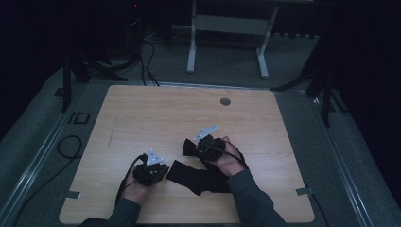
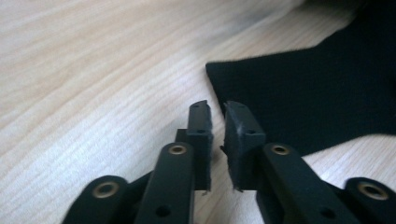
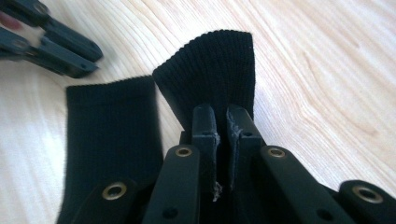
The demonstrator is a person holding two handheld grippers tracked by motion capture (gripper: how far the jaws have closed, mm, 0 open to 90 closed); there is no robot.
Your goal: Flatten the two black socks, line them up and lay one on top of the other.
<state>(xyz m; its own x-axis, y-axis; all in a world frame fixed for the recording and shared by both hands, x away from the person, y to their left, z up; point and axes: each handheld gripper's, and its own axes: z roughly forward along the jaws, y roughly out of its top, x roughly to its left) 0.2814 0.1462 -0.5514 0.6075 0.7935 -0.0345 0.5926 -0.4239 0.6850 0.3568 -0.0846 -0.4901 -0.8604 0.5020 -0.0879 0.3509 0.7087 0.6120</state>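
Fingers (image 3: 205,126) of the right gripper (image 3: 222,122) clamped on one black sock (image 3: 210,70) lifted off the wooden table (image 1: 142,118), a second black sock (image 3: 109,130) flat beside it, left gripper (image 2: 215,116) slightly parted, grasping nothing.

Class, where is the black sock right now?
The black sock lies near the table's front edge between both hands, one end lifted in the right tool.
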